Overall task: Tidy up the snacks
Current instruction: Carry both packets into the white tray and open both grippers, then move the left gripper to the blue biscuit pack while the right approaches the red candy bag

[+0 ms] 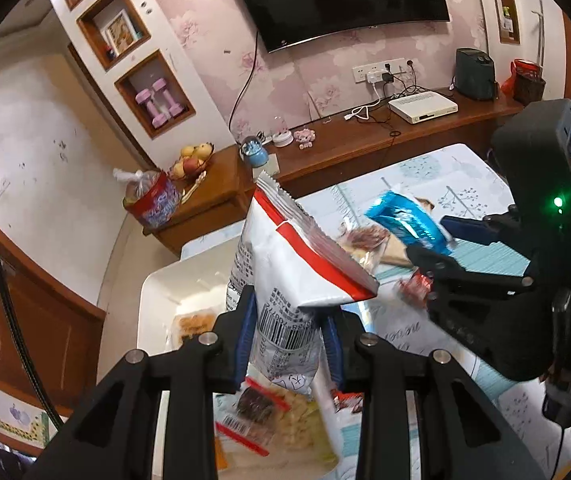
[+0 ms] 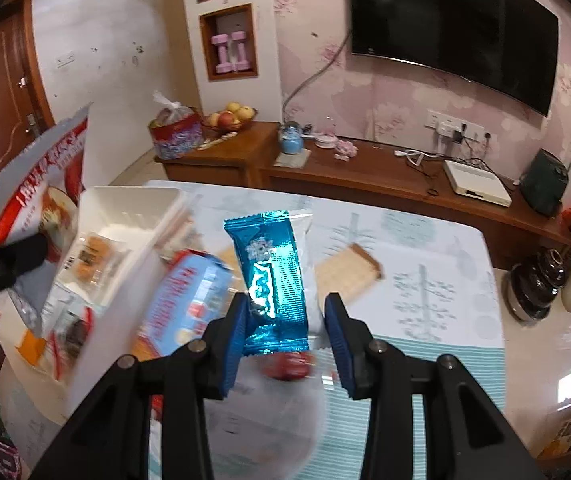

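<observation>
Both hands were loaded and lifted clear of the table (image 2: 437,240): the left gripper (image 1: 289,344) was clamped on the lower part of a white and red snack bag (image 1: 285,264), and the right gripper (image 2: 285,336) held a shiny blue snack packet (image 2: 271,276), though its right pad stood a little off the foil, so the pinch looked light. The white bin (image 2: 133,210) at the near-left end of the table already held at least one packet of golden biscuits (image 2: 93,258), so the sorting seemed begun but far from finished. Left on the cloth were a blue and red box (image 2: 189,300) beside the bin, a clear pack of pale crackers (image 2: 347,276) farther right, a small red wrapped sweet (image 2: 289,365) under the right claw, and more packets, blurred, near the left claw. The loose box lay close to the bin's side and could crowd the right hand's drop. Beyond, a wooden cabinet (image 2: 365,172) with a fruit bowl (image 2: 229,118) stood well clear.
</observation>
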Available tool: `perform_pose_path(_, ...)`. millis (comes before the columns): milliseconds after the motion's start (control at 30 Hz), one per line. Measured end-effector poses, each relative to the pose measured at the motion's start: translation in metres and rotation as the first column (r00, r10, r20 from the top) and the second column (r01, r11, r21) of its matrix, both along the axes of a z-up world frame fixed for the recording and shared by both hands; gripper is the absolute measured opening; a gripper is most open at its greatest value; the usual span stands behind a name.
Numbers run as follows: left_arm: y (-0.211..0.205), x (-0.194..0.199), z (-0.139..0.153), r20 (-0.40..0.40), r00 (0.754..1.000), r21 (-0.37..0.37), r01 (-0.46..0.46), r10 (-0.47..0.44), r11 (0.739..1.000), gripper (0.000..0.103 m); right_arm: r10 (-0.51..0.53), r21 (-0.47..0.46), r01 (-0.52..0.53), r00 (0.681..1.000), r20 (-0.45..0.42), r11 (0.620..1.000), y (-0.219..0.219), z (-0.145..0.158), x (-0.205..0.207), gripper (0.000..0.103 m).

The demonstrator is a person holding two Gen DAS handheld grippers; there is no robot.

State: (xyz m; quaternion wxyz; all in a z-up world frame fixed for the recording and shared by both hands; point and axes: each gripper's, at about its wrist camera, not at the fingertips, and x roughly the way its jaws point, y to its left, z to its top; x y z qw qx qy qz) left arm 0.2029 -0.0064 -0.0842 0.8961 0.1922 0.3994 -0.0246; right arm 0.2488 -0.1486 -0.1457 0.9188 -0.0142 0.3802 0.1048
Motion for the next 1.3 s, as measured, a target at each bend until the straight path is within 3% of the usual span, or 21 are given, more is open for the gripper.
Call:
perform_pose_path(300,0.076,-0.003,0.0,-0.06,0.998,-0.05,-0.037,0.034,0.998,0.03,0.043,0.043,-0.043,0.999,0.012,0.998,0.073,0.01,-0.011,0.04)
perform_pose_path(667,0.16,0.002,-0.02,-0.205,0.979,-0.18,-0.044,0.006,0.983,0.031,0.074,0.104,-0.073,0.997,0.002,0.992,0.155,0.007,-0.02,0.04)
perform_pose_path(867,0.194,0.009,-0.036,-0.266,0.963,-0.248,-0.099,0.031,0.964,0.044,0.089,0.117,-0.086,0.996,-0.019,0.989,0.184,-0.004,-0.024,0.041)
perform_pose_path(933,0.202,0.01,-0.038,-0.277,0.96,-0.279,-0.122,0.042,0.953,0.062,0.079,0.119,-0.075,0.997,-0.026,0.99,0.187,-0.005,-0.024,0.045)
perform_pose_path(1300,0.199,0.009,-0.031,-0.285,0.958,-0.326,-0.12,0.024,0.938,0.071,-0.01,0.127,0.012,1.0,-0.023,0.992,0.162,-0.002,-0.033,0.049)
